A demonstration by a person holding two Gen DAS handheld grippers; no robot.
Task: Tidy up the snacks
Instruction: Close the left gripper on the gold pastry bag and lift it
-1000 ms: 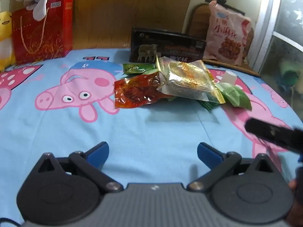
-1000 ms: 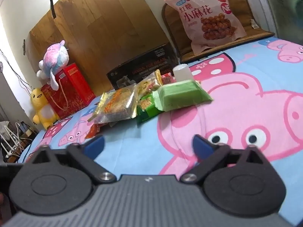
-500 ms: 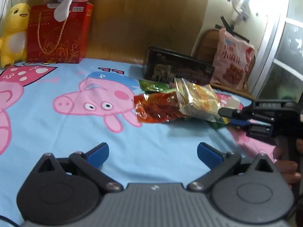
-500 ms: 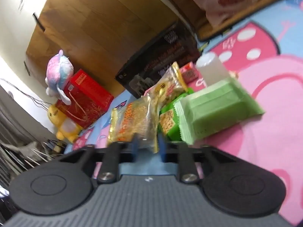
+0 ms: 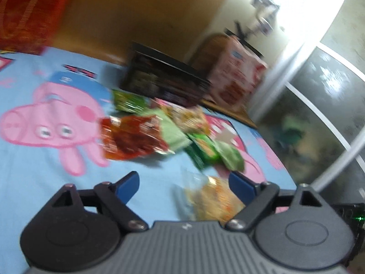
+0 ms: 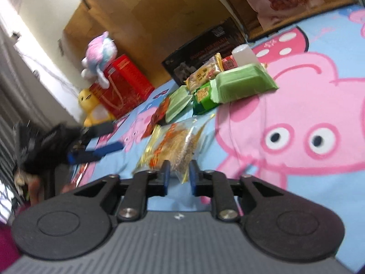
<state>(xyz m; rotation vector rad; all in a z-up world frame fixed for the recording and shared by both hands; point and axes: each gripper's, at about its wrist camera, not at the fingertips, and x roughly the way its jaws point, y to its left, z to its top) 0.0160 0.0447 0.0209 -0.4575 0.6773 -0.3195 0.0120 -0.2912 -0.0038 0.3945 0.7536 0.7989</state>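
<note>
The right gripper [image 6: 178, 175] has its blue jaws drawn close together on the near corner of a clear yellow snack packet [image 6: 173, 146], which lies flat on the cartoon-pig bedsheet [image 6: 308, 118] and stretches away from the fingers toward the pile. That same packet shows in the left wrist view [image 5: 212, 199], blurred, just beside the right-hand fingertip of the left gripper [image 5: 184, 183], whose jaws stand wide apart with nothing between them.

The rest of the snacks sit further up the sheet, toward the headboard edge: a red packet [image 5: 134, 137], a pale green packet [image 6: 241, 84], a darker green one [image 6: 204, 98] tucked under it, and a small white cup [image 6: 244, 54] behind. A black box [image 6: 205, 50] stands behind the pile, near a red gift bag [image 6: 123, 86] with plush toys against the wooden wall.
</note>
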